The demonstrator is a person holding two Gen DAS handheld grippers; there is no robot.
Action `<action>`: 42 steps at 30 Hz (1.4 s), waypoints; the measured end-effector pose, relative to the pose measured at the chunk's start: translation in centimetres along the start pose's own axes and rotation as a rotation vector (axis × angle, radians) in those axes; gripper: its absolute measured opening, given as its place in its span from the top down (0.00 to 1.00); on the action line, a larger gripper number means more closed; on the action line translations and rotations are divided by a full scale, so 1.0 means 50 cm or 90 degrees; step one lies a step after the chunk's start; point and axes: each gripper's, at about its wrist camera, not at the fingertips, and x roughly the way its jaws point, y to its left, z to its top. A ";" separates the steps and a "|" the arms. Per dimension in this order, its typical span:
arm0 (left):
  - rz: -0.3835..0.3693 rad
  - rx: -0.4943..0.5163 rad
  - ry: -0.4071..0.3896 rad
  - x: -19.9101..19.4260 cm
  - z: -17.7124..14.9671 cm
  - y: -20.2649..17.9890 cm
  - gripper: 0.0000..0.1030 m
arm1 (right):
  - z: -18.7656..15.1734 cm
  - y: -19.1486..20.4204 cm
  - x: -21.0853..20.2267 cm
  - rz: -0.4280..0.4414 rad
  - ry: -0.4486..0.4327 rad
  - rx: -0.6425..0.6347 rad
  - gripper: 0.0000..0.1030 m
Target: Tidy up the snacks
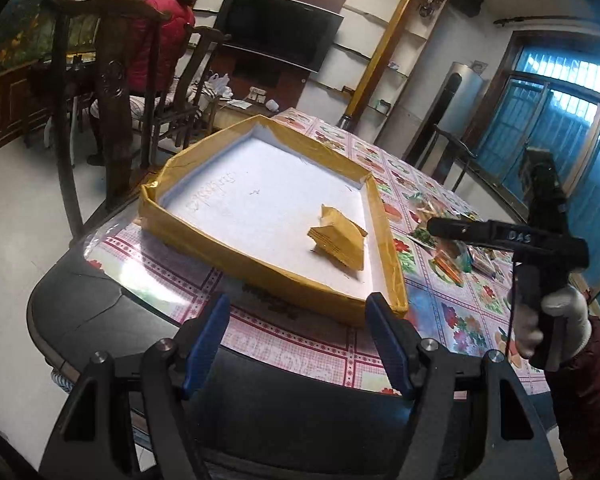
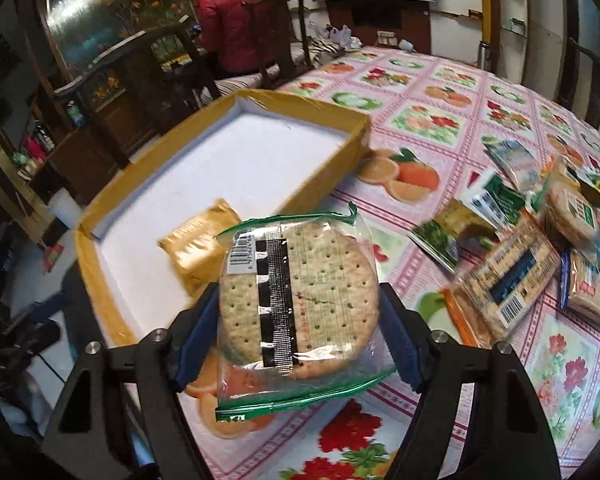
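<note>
A shallow tray [image 1: 388, 240] with yellow taped walls and a white floor sits on the flowered tablecloth. One golden snack packet [image 1: 340, 244] lies inside it near the right wall. My left gripper [image 1: 296, 344] stands open at the tray's near wall with nothing between its blue pads. In the right wrist view my right gripper [image 2: 300, 320] is shut on a clear packet of round crackers [image 2: 300, 292], held above the cloth just right of the tray [image 2: 324, 176] and the golden packet [image 2: 196, 248]. Several more snack packets [image 2: 512, 280] lie in a heap to the right.
The round table's dark edge [image 1: 80, 292] curves close under the left gripper. Wooden chairs [image 1: 112, 92] stand beyond the tray, where a person in a red jacket [image 1: 160, 40] sits facing away. A gloved hand [image 1: 556, 320] holds the right gripper's handle.
</note>
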 end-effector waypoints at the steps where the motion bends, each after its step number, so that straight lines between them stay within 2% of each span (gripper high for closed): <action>1: 0.016 -0.008 -0.003 -0.001 0.003 0.004 0.29 | 0.012 0.024 -0.004 0.020 -0.003 -0.008 0.26; 2: 0.040 -0.015 -0.003 -0.003 0.007 0.008 0.22 | 0.026 0.051 0.000 0.040 -0.003 -0.017 0.25; 5: 0.105 -0.017 -0.006 -0.014 0.012 0.022 0.20 | 0.055 0.133 0.050 0.089 0.022 -0.038 0.25; 9: 0.090 -0.064 -0.015 -0.038 0.000 0.066 0.20 | 0.077 0.208 0.145 0.098 0.049 -0.059 0.25; 12: 0.058 -0.109 0.008 -0.039 -0.009 0.096 0.21 | 0.085 0.236 0.198 0.084 0.061 -0.063 0.25; 15: 0.071 -0.102 0.014 -0.040 -0.012 0.094 0.21 | 0.084 0.256 0.211 0.069 0.053 -0.071 0.24; 19: 0.058 -0.106 0.000 -0.046 -0.012 0.083 0.21 | 0.077 0.246 0.181 0.086 0.042 -0.058 0.23; 23: 0.042 -0.104 0.005 -0.039 -0.012 0.070 0.21 | 0.076 0.186 0.101 0.099 -0.004 -0.025 0.22; 25: 0.028 -0.096 0.005 -0.038 -0.012 0.060 0.21 | 0.071 0.136 0.056 0.076 -0.027 -0.012 0.21; 27: 0.016 -0.081 0.002 -0.036 -0.010 0.048 0.21 | 0.066 0.062 0.016 0.030 -0.038 0.011 0.21; 29: -0.004 -0.061 0.002 -0.037 -0.009 0.029 0.21 | 0.058 -0.026 -0.013 -0.055 -0.033 0.046 0.21; 31: -0.014 -0.034 -0.002 -0.038 -0.010 0.002 0.21 | 0.037 -0.121 -0.037 -0.132 -0.023 0.101 0.21; 32: -0.015 -0.016 -0.003 -0.036 -0.009 -0.013 0.21 | 0.023 -0.168 -0.048 -0.149 -0.017 0.137 0.21; 36: -0.013 0.034 0.021 -0.001 0.009 -0.070 0.21 | -0.037 -0.298 -0.077 -0.136 -0.016 0.288 0.20; 38: -0.015 0.045 0.038 0.019 0.019 -0.095 0.21 | -0.050 -0.322 -0.072 -0.124 -0.024 0.330 0.20; 42: -0.033 0.077 0.056 0.045 0.040 -0.143 0.21 | -0.040 -0.321 -0.037 -0.123 -0.037 0.361 0.19</action>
